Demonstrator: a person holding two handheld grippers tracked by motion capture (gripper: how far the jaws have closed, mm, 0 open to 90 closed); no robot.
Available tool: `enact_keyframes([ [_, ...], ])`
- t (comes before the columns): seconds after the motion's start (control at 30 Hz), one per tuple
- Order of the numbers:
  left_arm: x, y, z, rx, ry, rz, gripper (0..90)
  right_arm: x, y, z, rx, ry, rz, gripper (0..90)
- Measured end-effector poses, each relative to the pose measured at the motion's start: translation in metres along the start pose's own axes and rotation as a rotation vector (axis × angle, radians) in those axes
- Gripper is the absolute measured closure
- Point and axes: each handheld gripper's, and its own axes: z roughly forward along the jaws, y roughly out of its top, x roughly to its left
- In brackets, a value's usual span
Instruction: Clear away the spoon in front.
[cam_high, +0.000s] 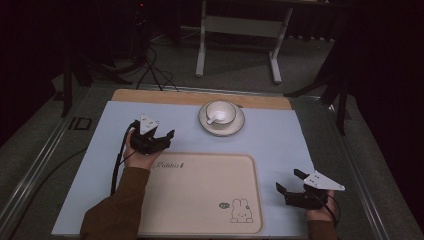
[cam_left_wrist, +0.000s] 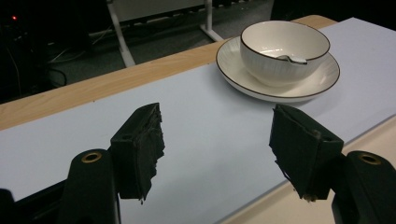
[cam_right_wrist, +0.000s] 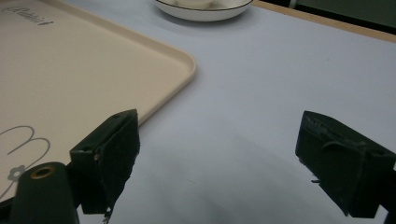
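One bowl (cam_left_wrist: 284, 49) beyond left hand-held gripper (cam_left_wrist: 217, 140).

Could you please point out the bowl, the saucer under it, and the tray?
bowl (cam_left_wrist: 280, 60), left gripper view, on its ribbed outer wall.
saucer (cam_left_wrist: 233, 70), left gripper view, on its bare left rim.
tray (cam_high: 200, 190), high view, on its bare beige middle.

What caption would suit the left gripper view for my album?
Open left gripper above the pale blue mat, facing a white bowl on its saucer.
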Motion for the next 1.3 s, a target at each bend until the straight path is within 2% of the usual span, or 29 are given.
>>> enact_keyframes([
  [0.93,-0.004,0.024,0.028,-0.01,-0.015,0.024,34.7,0.0,0.0,0.0,-0.001,0.0,-0.001,13.6],
  [1.3,-0.006,0.03,0.037,-0.017,-0.025,0.011,35.3,0.0,0.0,-0.001,-0.001,0.001,-0.002,13.6],
])
